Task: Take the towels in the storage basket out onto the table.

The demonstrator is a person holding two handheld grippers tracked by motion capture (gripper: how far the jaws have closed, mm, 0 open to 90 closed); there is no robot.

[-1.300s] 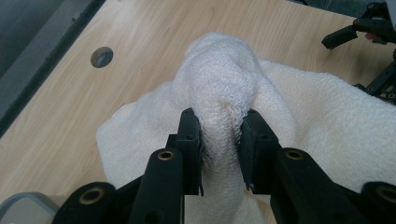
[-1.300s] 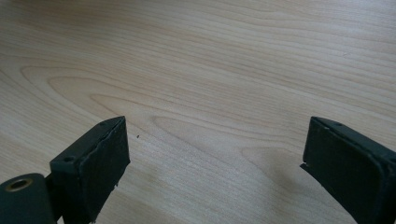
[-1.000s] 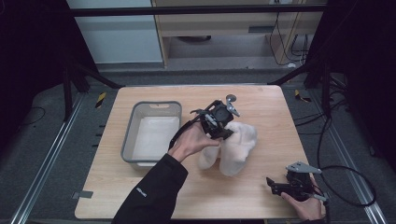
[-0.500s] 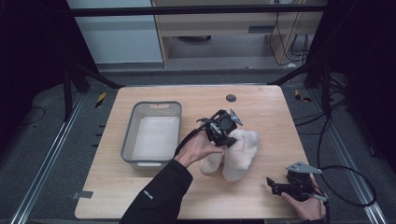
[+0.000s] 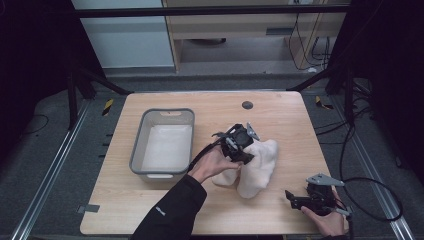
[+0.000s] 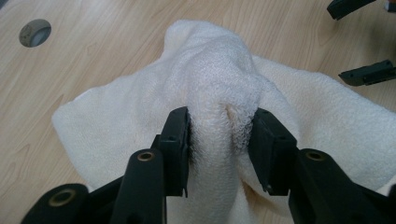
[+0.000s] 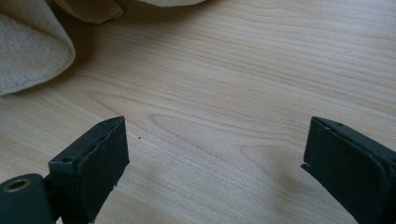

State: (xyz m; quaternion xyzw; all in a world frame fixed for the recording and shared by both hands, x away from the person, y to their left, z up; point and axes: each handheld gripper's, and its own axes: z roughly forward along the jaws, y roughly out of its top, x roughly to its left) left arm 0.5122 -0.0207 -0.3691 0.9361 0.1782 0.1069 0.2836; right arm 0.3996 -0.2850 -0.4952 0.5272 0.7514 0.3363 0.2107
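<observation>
**Towel lowered to the table, left jaws easing apart**

Since the earlier frames, the left gripper (image 5: 239,142) has come down toward the tabletop with the white towel (image 5: 255,167), and its jaws have just been opening; the right gripper (image 5: 311,201) has kept its place near the table's front edge.

In the left gripper view a bunched ridge of the towel (image 6: 219,93) stands between the jaws, the cloth spreading out on the wood beyond and to either side of them; the pads (image 6: 180,135) look to be still brushing the fold, though whether they press on it is hard to judge from this angle, so I take the grip as loosening rather than let go.

To do the release well, the jaws should part fully before the hand lifts, so that no loop of terry snags on a pad and drags the cloth up again; a straight rise, without sideways pull, would leave the towel lying where it is, just beside the grey tub (image 5: 162,145).

The left hand (image 5: 212,162) reaches forward from a dark sleeve, wrist bent so the gripper points down and away into the cloth; the right gripper (image 7: 212,154) is held low and roughly level, jaws wide apart over bare wood, with the towel's near edge (image 7: 28,51) just ahead of it.
</observation>
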